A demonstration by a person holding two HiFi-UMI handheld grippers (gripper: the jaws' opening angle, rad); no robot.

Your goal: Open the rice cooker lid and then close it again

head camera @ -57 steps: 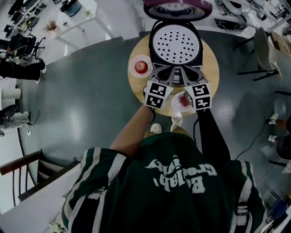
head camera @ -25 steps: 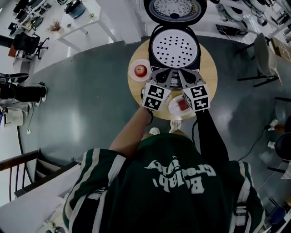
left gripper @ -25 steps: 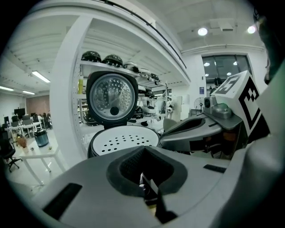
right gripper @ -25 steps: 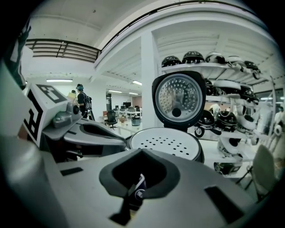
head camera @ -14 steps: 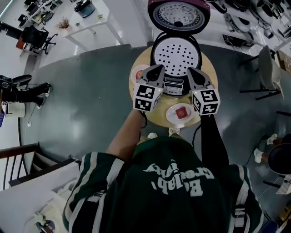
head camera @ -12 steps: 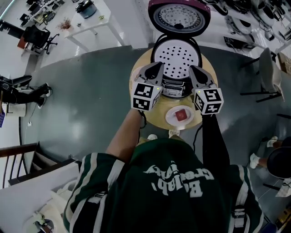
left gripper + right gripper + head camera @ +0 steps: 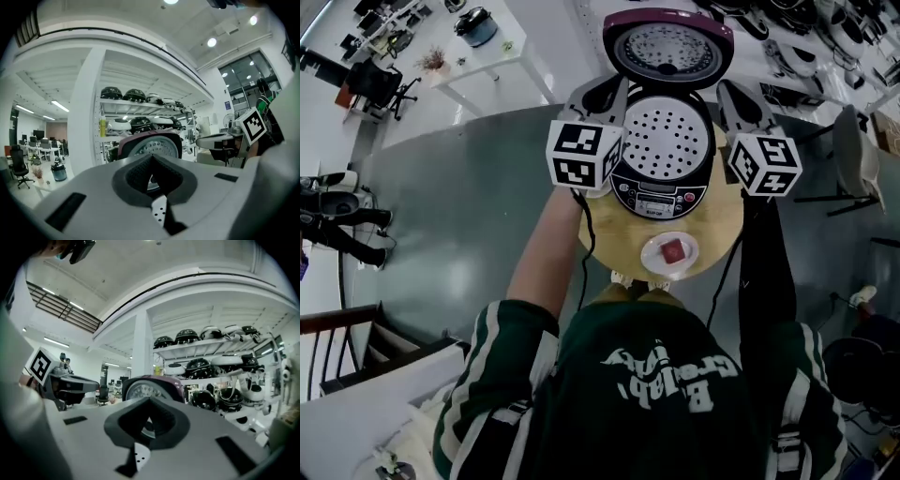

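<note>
— Where's the lid (image 7: 667, 47)?
— Top centre, upright behind the cooker (image 7: 661, 155). The left gripper (image 7: 607, 92) and right gripper (image 7: 734, 94) flank it, jaws together, empty.
— Handling?
— Probably stiff, hinged and glossy; better to press its rim down than pinch it.

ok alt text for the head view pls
Seen from above, an open rice cooker, lid tilted back, stands on a round table. The left gripper and right gripper hover either side of it; a small plate lies in front.

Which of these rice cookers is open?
The rice cooker on the round wooden table: its purple lid stands raised over a perforated tray. Those on the shelves behind look shut.
</note>
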